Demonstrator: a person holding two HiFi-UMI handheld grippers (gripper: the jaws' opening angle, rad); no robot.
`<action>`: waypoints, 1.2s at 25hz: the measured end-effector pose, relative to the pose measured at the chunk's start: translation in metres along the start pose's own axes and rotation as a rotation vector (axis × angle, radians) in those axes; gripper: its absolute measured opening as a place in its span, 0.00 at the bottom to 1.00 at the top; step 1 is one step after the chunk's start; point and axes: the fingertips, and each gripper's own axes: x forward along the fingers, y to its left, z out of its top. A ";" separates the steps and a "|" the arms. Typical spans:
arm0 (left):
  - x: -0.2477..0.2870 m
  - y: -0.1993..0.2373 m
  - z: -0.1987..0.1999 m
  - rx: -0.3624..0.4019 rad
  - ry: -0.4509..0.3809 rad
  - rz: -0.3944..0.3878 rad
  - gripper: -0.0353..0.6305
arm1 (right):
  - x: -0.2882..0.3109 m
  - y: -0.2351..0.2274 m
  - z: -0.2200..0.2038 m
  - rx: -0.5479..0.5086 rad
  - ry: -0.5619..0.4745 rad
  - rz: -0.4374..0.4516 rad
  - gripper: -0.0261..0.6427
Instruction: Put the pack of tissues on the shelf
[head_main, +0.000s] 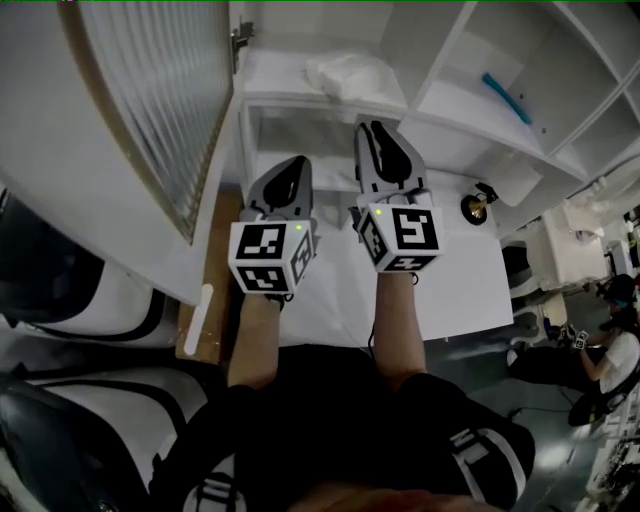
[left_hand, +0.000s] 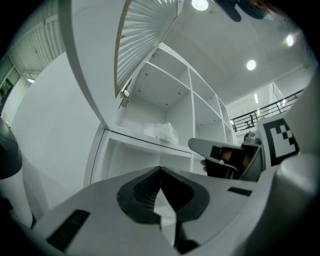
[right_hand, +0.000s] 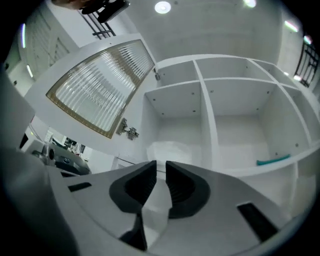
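The pack of tissues (head_main: 345, 75), white and crinkly, lies on the shelf (head_main: 290, 95) of a white cabinet, in the leftmost compartment behind the swung-out door. It also shows in the left gripper view (left_hand: 162, 132) and the right gripper view (right_hand: 167, 149). Both grippers hang in front of and below that shelf, apart from the pack. My left gripper (head_main: 293, 168) (left_hand: 160, 171) has its jaw tips touching, with nothing held. My right gripper (head_main: 374, 130) (right_hand: 161, 165) points at the pack, its jaws a narrow gap apart with nothing between them.
The cabinet door (head_main: 150, 90) with ribbed glass stands open at the left. A teal object (head_main: 508, 97) lies in a compartment further right. A small black and gold item (head_main: 478, 205) stands on the white table (head_main: 470, 285). A person (head_main: 610, 350) sits at the far right.
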 end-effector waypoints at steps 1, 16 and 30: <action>0.000 -0.002 -0.002 -0.002 0.006 0.000 0.07 | -0.004 -0.001 -0.006 0.032 0.011 -0.002 0.14; -0.001 -0.014 -0.008 0.010 0.009 -0.012 0.07 | -0.027 0.005 -0.041 0.148 0.089 0.038 0.07; 0.006 -0.016 -0.010 0.010 0.013 -0.026 0.07 | -0.025 0.002 -0.048 0.133 0.102 0.045 0.07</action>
